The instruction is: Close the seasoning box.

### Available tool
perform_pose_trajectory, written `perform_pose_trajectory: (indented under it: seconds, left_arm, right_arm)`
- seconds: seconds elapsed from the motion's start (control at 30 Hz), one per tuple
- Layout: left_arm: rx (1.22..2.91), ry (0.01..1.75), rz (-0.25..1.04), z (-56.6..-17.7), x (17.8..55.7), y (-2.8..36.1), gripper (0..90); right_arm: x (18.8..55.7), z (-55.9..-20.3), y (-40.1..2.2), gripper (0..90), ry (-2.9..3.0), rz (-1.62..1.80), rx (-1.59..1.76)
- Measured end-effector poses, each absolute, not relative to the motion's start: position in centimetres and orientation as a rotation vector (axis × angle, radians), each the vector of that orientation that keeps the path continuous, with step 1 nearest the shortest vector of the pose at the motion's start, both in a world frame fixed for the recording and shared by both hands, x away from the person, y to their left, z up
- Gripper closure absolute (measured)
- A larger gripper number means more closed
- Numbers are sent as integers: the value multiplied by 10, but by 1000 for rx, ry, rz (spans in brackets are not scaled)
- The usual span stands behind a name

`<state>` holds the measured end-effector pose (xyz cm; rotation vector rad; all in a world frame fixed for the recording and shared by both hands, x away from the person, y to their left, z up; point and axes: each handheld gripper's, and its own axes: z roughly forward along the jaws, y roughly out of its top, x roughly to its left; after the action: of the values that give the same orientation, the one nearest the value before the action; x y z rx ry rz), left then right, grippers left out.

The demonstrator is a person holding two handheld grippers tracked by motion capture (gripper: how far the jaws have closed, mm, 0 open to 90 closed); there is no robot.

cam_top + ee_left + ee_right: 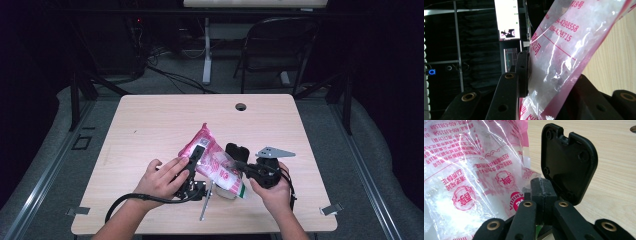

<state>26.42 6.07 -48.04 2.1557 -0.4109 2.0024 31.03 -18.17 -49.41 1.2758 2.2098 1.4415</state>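
Basically the bag (212, 159) is light, limp, slippery film: both hand-held grippers, left (196, 159) and right (239, 165), clamp its edges.

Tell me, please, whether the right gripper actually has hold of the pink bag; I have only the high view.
Observer: Yes. In the right gripper view, the right gripper is shut and pinches a clear edge of the pink bag.
Operator: And the left one?
Observer: The left gripper view shows the bag running between the jaws of the left gripper, with one pad flat against the film.
Operator: What is the black thing beyond the right gripper?
Observer: A flat black plate with rounded corners and a notch in its upper edge.
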Motion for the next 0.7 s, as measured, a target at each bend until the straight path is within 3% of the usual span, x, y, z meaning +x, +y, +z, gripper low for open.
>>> perform_pose_trajectory:
  seconds: [0.7]
  left_arm:
    - [2160,-190,1872,-493,266,80,733]
  right_arm:
    - [308,-487,-181,900,2220,1468,1242]
